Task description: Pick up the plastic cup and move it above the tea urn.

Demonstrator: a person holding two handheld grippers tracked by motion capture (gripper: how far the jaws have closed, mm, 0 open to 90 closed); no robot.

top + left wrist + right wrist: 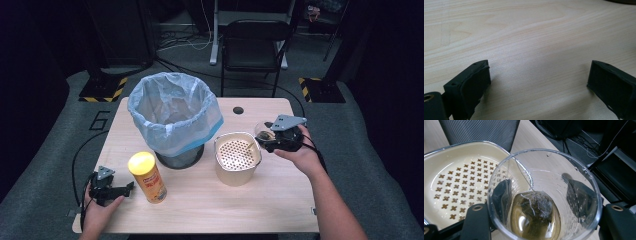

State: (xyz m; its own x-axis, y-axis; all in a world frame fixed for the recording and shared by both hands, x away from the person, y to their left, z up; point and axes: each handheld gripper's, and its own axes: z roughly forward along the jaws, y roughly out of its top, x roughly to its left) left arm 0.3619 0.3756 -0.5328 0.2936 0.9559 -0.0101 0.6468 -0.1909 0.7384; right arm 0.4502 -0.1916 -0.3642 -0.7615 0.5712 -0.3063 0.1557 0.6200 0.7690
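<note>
One clear cup (544,195) with a tea bag (536,207) is clamped in the right gripper (272,136) just beside the cream strainer bowl (238,156), while the left gripper (131,187) is held wide apart, well left of it.

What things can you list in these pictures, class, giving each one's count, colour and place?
Clear plastic cup with tea and tea bag: one, held beside the strainer.
Cream perforated strainer container: one, table centre-right.
Yellow lidded canister: one, front left.
Black mesh bin with pale blue bag: one, table centre.
Light wooden table: one.
Black chair: one, behind table.
Left gripper: black, open, resting front left.
Right gripper: black, shut on cup.
</note>
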